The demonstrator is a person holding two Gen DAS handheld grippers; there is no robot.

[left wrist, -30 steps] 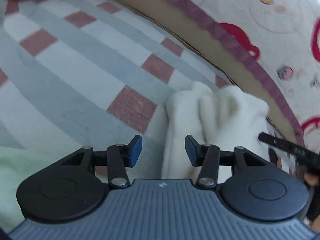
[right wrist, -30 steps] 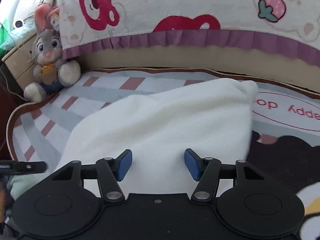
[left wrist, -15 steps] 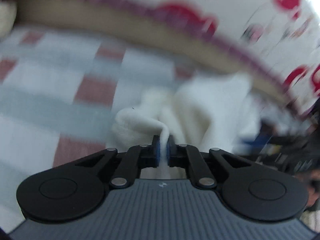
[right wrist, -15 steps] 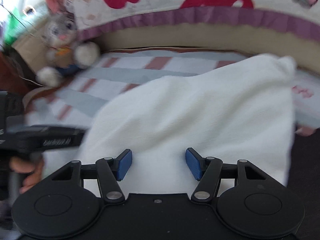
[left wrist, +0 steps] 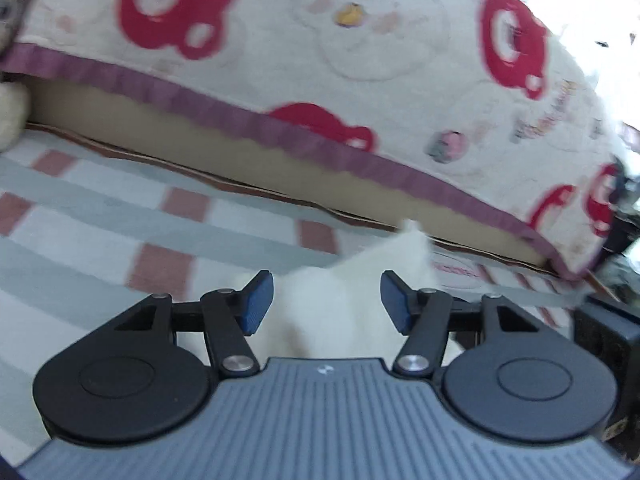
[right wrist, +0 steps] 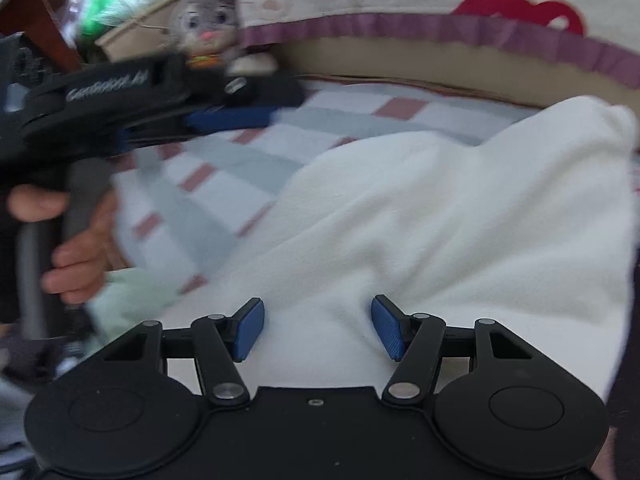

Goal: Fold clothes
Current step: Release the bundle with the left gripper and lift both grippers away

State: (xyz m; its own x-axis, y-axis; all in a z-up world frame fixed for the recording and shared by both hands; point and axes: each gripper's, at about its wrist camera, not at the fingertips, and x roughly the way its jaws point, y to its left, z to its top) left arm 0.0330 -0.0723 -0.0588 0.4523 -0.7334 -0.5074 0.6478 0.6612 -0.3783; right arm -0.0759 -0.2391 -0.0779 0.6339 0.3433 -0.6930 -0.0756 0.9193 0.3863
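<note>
White fleece garment [right wrist: 420, 232] lies spread on the grey-and-white checked rug with dusty-red squares [right wrist: 240, 160], directly below the right gripper [right wrist: 318, 330]. Its jaws stand apart; nothing is clamped. The left gripper [left wrist: 327, 300] hangs above the garment's raised corner; its jaws have just been opening, and cloth shows between the blue pads [left wrist: 256, 304] without contact. Further back, a hand [right wrist: 76, 248] grips the left handle. Beyond sits a grey plush rabbit [right wrist: 208, 20] beside the cream bedspread with red bear prints [left wrist: 360, 40].
</note>
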